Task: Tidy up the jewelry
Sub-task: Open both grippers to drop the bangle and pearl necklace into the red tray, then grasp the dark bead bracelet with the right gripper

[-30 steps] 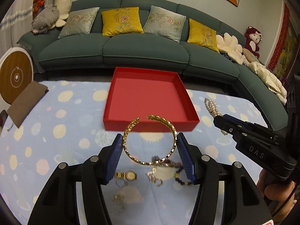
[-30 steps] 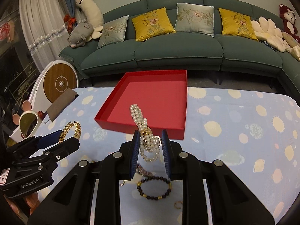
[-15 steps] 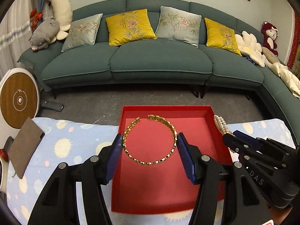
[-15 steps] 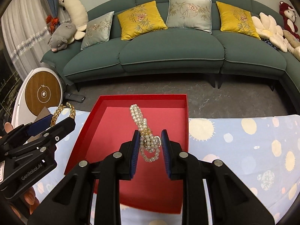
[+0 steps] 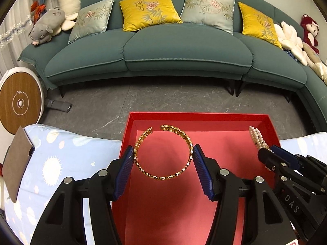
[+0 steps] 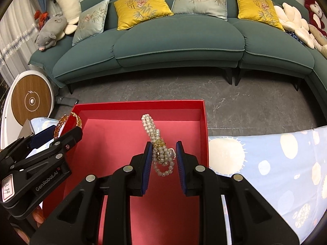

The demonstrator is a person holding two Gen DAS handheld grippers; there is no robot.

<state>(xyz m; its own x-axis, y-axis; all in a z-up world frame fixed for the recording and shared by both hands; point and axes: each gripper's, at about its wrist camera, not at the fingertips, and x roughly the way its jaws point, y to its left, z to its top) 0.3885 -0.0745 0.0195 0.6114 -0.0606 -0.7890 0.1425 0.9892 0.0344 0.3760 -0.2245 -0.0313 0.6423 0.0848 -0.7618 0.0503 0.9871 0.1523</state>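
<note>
While both pieces hang above the shallow red cardboard tray (image 5: 271, 126), neither has been set down, so the task reads as mid-delivery rather than done. Starting at the left, the left gripper (image 5: 163, 159) has its blue ribbed pads spread fairly wide and pressed against the sides of an open gold chain-link bangle (image 5: 163, 152), one pad at the bangle's nine o'clock and the other at its three o'clock, with the bangle's gap at twelve o'clock pointing toward the green sofa (image 5: 184, 47). The bangle sits over the tray's left half; whether it touches the floor of the tray cannot be told. Moving right, the right gripper (image 6: 163, 153) has its pads drawn much closer together, nipping a bunched multi-strand white pearl bracelet with a gold clasp (image 6: 159, 147); a stiff length of pearls sticks out toward eleven o'clock and a loop droops at six o'clock, over the tray's right half. The tray's pink-red floor shows no jewelry lying in it, as far as these views reach. It rests on a pale blue cloth printed with suns and spots (image 6: 276, 163). What is left, by my judgement, is to lower and release both pieces well apart so they do not tangle, then fetch any further jewelry outside these views.
</note>
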